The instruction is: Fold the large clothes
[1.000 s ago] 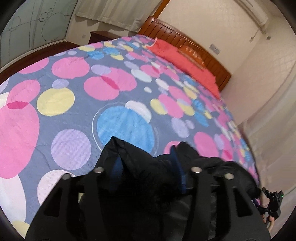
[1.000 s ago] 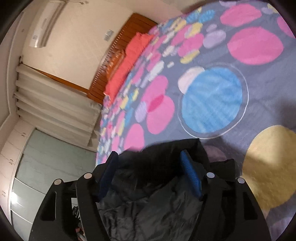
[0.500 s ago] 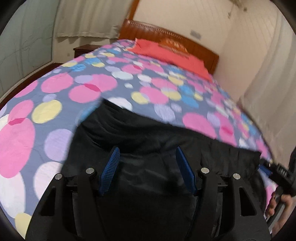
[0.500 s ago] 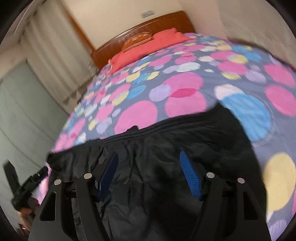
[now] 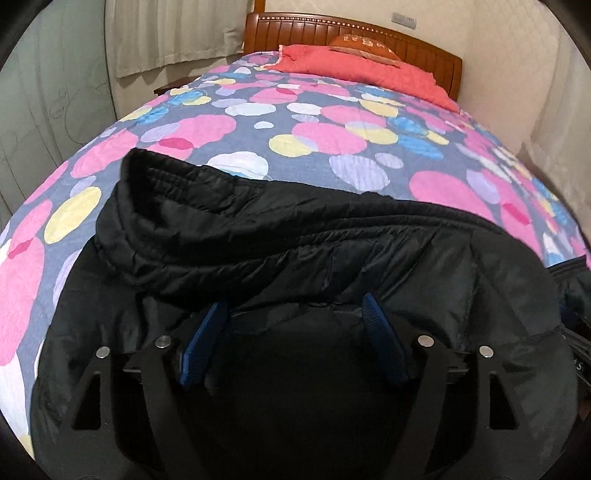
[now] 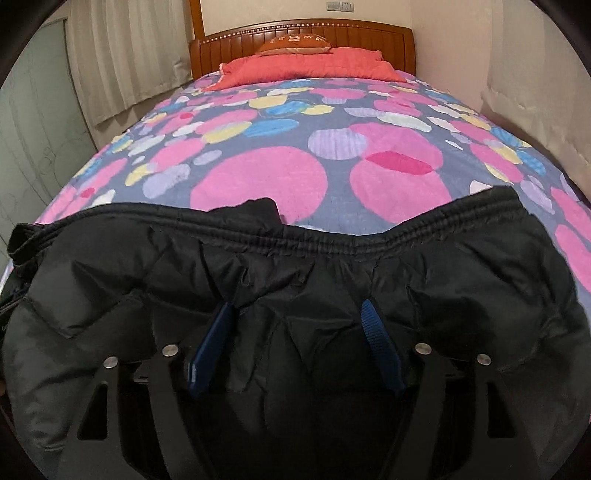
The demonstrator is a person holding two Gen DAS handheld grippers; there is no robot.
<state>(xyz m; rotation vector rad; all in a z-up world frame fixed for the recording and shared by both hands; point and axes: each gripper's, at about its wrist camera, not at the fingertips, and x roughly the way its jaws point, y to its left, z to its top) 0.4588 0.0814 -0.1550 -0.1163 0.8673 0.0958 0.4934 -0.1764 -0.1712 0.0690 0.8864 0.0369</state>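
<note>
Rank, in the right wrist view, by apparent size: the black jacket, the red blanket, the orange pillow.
1. black jacket, though it lies nearest the camera
2. red blanket
3. orange pillow

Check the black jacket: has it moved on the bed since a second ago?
Yes. The black jacket was bunched at the grippers; now it lies spread wide across the spotted bedspread, its hem edge further toward the headboard.
</note>
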